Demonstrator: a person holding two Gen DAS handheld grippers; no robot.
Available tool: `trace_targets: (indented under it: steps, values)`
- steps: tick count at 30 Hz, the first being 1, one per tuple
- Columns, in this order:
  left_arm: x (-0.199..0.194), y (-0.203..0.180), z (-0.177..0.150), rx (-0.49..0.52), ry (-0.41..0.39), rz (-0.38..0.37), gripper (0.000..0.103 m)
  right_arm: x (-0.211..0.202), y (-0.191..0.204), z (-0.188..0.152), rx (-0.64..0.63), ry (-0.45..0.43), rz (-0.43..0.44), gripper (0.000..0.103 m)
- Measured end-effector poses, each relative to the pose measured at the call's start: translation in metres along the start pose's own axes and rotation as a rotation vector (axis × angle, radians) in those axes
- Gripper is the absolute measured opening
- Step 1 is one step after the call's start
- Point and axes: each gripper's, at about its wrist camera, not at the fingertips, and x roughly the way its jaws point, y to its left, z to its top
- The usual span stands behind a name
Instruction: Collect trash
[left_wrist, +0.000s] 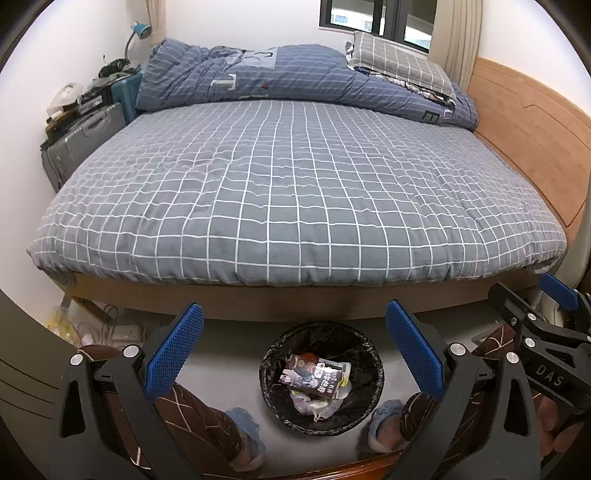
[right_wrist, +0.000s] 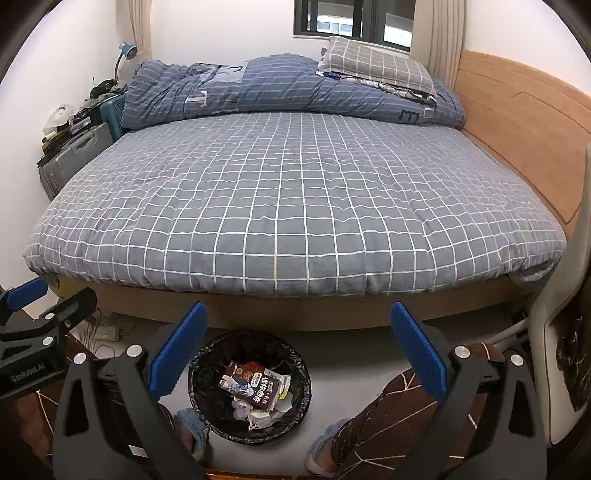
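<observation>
A round bin with a black liner (left_wrist: 364, 410) (right_wrist: 207, 398) stands on the grey floor in front of the bed. It holds trash: a dark snack packet (left_wrist: 314, 374) (right_wrist: 251, 384) and crumpled white wrappers (left_wrist: 316, 404) (right_wrist: 264, 413). My left gripper (left_wrist: 295, 350) is open and empty, held above the bin. My right gripper (right_wrist: 299, 350) is open and empty, just right of and above the bin. The right gripper also shows at the right edge of the left wrist view (left_wrist: 546, 325); the left gripper shows at the left edge of the right wrist view (right_wrist: 44, 314).
A bed with a grey checked cover (left_wrist: 295, 206) (right_wrist: 295, 199) fills the view, with a blue duvet (left_wrist: 295, 77) and pillow at the back. Suitcases (left_wrist: 85, 140) stand left of it. My legs and slippers (left_wrist: 240, 424) flank the bin. A power strip (left_wrist: 127, 332) lies under the bed's left corner.
</observation>
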Motion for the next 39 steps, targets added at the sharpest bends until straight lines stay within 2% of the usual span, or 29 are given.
trace_targets:
  steps: [23, 30, 39]
  values:
    - [0.0013, -0.0026, 0.0017, 0.011, -0.016, -0.008, 0.097, -0.0044, -0.0033, 0.0033, 0.008, -0.012, 0.029, 0.095]
    - [0.0050, -0.0005, 0.0007, 0.007, -0.006, -0.039, 0.097, -0.0041, -0.0029, 0.0035, 0.008, -0.012, 0.028, 0.095]
    - [0.0080, -0.0013, -0.0001, 0.020, 0.003, -0.022, 0.097, -0.0040, -0.0027, 0.0033, 0.008, -0.012, 0.028, 0.095]
